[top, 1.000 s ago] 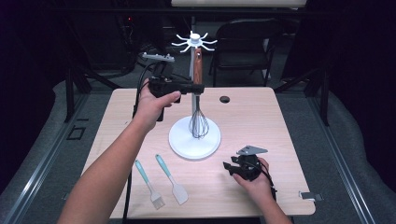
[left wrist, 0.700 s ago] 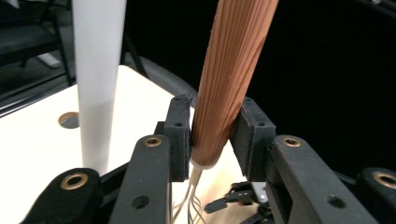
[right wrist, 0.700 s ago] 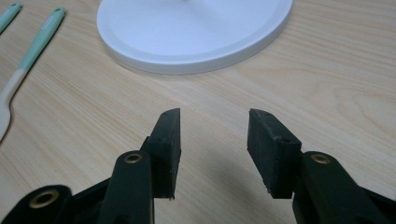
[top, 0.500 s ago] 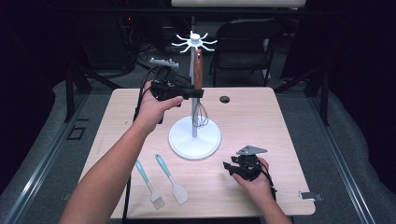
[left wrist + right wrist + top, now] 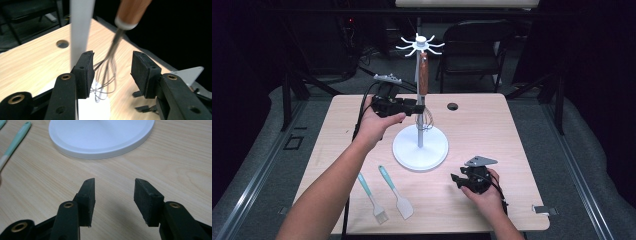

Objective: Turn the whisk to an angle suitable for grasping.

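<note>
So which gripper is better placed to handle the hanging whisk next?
Left. The left gripper is raised beside the whisk, open jaws flanking its wires. The right gripper rests low on the table, open.

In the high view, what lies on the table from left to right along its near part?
Brush → spatula → right gripper, resting open on the table in the person's hand.

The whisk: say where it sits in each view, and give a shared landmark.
High view: whisk hangs from the rack beside its pole, upper centre, at the left gripper.
Left gripper view: top centre, wires between the open jaws.
Right gripper view: not in it.
Shared landmark: the rack's white base.
</note>
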Motion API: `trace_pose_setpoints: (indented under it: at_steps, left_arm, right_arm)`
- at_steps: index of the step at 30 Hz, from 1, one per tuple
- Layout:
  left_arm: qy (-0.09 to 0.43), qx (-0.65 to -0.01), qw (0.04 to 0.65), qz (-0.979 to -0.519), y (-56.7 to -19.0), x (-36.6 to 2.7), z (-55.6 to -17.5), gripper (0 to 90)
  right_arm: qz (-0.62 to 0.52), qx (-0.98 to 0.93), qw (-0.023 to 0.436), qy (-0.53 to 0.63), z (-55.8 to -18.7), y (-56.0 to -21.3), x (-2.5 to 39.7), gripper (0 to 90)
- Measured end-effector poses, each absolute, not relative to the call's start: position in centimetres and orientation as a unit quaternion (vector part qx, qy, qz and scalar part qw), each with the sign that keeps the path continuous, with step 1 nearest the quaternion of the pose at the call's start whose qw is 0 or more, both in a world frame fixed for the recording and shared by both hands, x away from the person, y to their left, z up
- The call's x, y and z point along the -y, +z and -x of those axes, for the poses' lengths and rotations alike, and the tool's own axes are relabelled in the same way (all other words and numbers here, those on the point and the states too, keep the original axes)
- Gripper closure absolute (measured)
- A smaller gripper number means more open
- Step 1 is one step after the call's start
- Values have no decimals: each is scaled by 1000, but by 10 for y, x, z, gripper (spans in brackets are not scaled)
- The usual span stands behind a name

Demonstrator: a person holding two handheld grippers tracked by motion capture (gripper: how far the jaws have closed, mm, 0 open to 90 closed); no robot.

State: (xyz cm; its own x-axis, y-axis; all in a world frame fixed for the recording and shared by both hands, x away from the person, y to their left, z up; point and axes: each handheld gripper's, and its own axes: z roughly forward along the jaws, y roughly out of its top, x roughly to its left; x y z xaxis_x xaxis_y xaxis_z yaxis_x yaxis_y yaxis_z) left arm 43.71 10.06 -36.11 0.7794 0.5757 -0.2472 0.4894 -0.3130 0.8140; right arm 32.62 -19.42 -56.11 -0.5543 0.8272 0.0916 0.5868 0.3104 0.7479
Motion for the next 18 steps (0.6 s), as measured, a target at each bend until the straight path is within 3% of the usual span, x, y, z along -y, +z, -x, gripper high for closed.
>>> trace_pose_setpoints:
  at_steps: [8,18]
  left_arm:
    - [62,-347,470,-809,-383,-122,-423,519]
    - [92,-354,447,-817,-411,-141,-399,490]
  right_arm:
    - [-442,-790,190,382,-326,-561,194,449]
    - [-434,-796,189,378,-323,-558,192,501]
